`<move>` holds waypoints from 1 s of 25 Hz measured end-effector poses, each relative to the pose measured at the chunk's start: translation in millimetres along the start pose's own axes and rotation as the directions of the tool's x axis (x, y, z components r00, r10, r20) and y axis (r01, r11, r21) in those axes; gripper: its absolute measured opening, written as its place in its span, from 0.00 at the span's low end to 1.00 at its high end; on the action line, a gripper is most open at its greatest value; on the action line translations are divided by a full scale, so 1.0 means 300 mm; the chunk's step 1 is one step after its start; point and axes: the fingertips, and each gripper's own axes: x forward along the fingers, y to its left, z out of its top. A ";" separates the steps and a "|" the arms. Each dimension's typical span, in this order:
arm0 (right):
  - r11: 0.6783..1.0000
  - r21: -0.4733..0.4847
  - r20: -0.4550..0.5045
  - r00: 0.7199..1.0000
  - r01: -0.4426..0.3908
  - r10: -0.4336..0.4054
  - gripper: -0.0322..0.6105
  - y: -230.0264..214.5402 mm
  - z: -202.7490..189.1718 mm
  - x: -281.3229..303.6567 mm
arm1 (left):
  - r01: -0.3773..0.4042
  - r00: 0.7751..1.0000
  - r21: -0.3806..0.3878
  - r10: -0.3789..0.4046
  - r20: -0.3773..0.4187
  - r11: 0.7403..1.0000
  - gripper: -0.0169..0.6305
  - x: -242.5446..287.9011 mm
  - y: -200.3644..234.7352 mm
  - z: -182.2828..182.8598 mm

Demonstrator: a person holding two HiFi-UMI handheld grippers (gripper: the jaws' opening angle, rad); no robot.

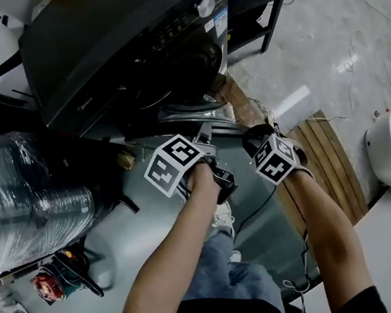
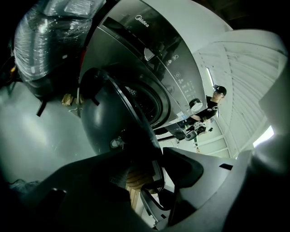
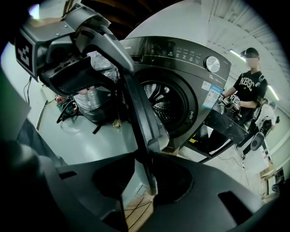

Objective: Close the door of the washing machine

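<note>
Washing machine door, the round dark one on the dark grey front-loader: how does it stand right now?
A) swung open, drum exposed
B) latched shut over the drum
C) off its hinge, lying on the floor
A: in the right gripper view the round dark door stands edge-on, swung away from the dark grey front-loading washing machine, and the ribbed metal drum shows in the uncovered opening.

Smooth, dark, faintly glossy washer [image 1: 107, 40]; shiny glass bowl in its plastic-rimmed door [image 2: 104, 115]; polished grey floor [image 1: 325, 39]; crinkled clear film on a bundle [image 1: 16, 199]; bare wooden slats [image 1: 328, 158].
</note>
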 end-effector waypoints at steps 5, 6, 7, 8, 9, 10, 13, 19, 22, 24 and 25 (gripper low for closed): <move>0.999 -0.040 -0.018 1.000 -0.006 0.005 0.26 -0.061 0.019 0.020 | -0.010 1.000 -0.037 0.009 -0.004 0.999 0.40 0.034 -0.025 0.022; 0.999 -0.050 -0.018 1.000 -0.007 0.007 0.26 -0.074 0.022 0.025 | -0.010 1.000 -0.044 0.010 -0.002 0.999 0.40 0.042 -0.030 0.025; 0.998 -0.062 -0.017 1.000 -0.010 0.009 0.26 -0.085 0.026 0.030 | -0.010 1.000 -0.051 0.010 0.001 0.999 0.40 0.049 -0.034 0.029; 0.997 -0.074 -0.015 1.000 -0.013 0.011 0.26 -0.097 0.031 0.035 | -0.009 1.000 -0.059 0.009 0.005 0.998 0.40 0.055 -0.037 0.033; 0.996 -0.086 -0.012 1.000 -0.014 0.013 0.26 -0.110 0.036 0.041 | -0.007 1.000 -0.069 0.008 0.010 0.998 0.41 0.062 -0.041 0.038; 0.995 -0.096 -0.009 1.000 -0.015 0.015 0.26 -0.125 0.043 0.046 | -0.006 1.000 -0.078 0.008 0.016 0.997 0.41 0.070 -0.047 0.044; 0.992 -0.124 0.004 1.000 -0.026 0.027 0.26 -0.170 0.066 0.062 | -0.013 0.999 -0.102 0.018 0.040 0.995 0.41 0.093 -0.064 0.067; 0.981 -0.182 0.031 0.996 -0.074 0.081 0.26 -0.237 0.096 0.093 | -0.017 0.993 -0.146 0.034 0.116 0.989 0.41 0.132 -0.089 0.100; 0.973 -0.213 0.044 0.994 -0.085 0.097 0.26 -0.283 0.127 0.117 | -0.017 0.984 -0.174 0.047 0.170 0.985 0.41 0.151 -0.104 0.130; 0.968 -0.233 0.040 0.993 -0.096 0.108 0.26 -0.302 0.142 0.130 | -0.018 0.979 -0.189 0.056 0.198 0.982 0.41 0.159 -0.110 0.145; 0.965 -0.243 0.039 0.993 -0.101 0.114 0.26 -0.310 0.146 0.135 | -0.018 0.977 -0.198 0.059 0.206 0.980 0.41 0.163 -0.111 0.149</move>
